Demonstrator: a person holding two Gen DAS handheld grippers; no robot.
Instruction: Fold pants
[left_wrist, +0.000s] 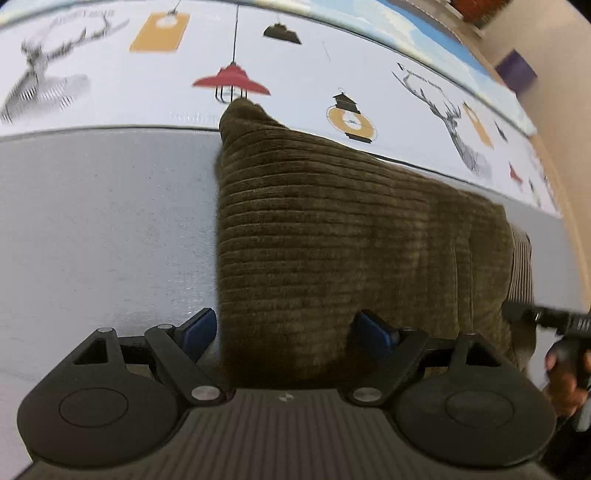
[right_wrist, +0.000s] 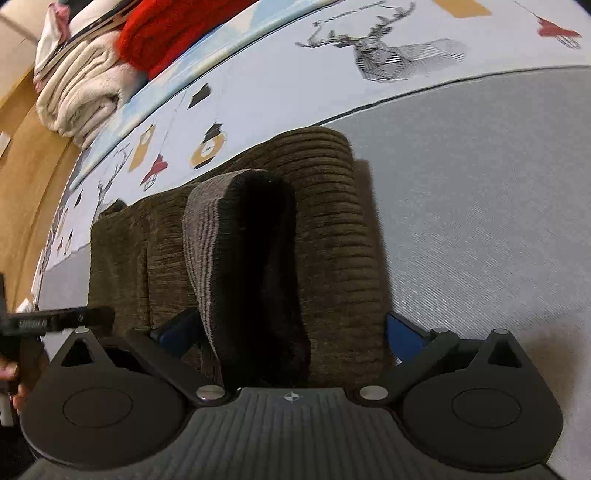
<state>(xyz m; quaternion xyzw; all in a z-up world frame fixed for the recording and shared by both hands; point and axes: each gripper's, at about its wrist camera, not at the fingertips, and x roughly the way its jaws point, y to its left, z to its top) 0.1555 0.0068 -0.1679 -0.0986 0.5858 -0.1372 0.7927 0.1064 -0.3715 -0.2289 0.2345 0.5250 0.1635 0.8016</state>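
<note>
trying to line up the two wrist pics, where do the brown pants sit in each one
Left wrist: the brown pants fill the centre and right, running from the left gripper up to the printed cloth.
Right wrist: the pants stand in the centre, with an upright ribbed fold just ahead of the right gripper.
Shared landmark: the deer print on the cloth beyond the pants.

One pair of brown corduroy pants (left_wrist: 351, 229) is seen, folded. Two grippers are counted: left gripper (left_wrist: 288, 328), right gripper (right_wrist: 295, 332). One grey mat (left_wrist: 103, 221) and one printed sheet (left_wrist: 147, 99) are counted. One cream blanket (right_wrist: 77, 92) and one red knit (right_wrist: 166, 33) are stacked.
</note>
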